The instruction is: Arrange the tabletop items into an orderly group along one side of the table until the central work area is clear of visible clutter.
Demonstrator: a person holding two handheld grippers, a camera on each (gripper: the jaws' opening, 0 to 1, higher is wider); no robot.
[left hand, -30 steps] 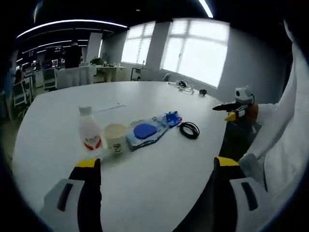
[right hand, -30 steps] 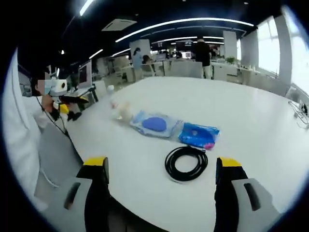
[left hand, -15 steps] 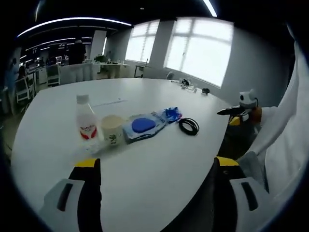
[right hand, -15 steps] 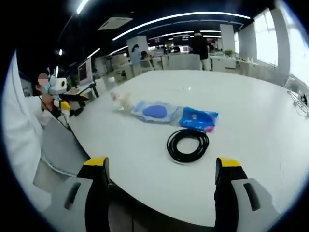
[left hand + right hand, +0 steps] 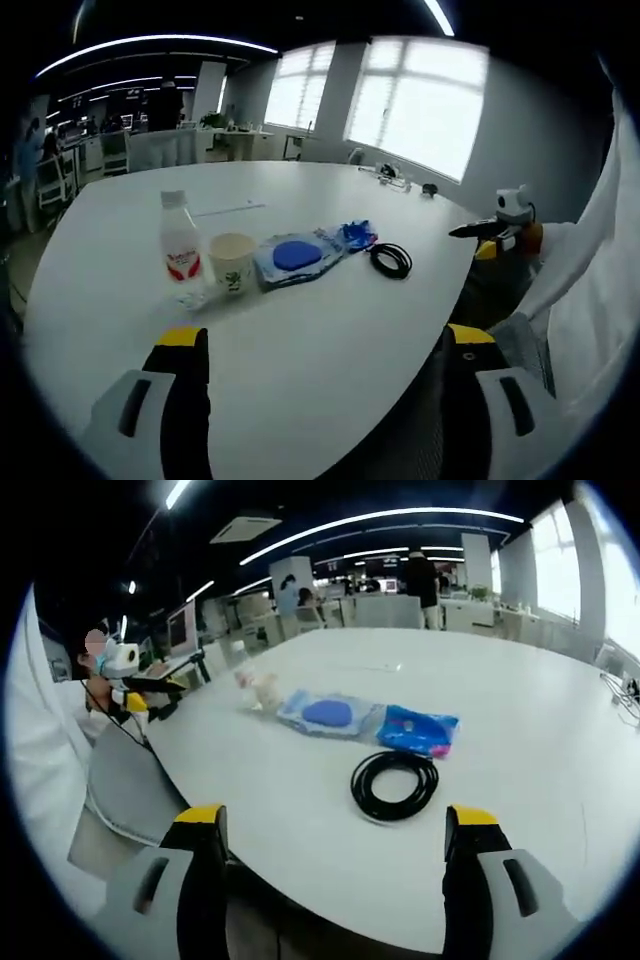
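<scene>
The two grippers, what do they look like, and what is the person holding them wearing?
The left gripper and the right gripper match: each has two broad black jaws capped with yellow tips, on pale grey housings with a dark slot. The person wears a white sleeve.

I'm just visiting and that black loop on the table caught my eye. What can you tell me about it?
The black cable is a thin cord wound into a flat round coil of several turns, lying on the white table. It sits just beside the blue packet, at the end of the row of items, apart from both grippers. Nothing holds it.
</scene>
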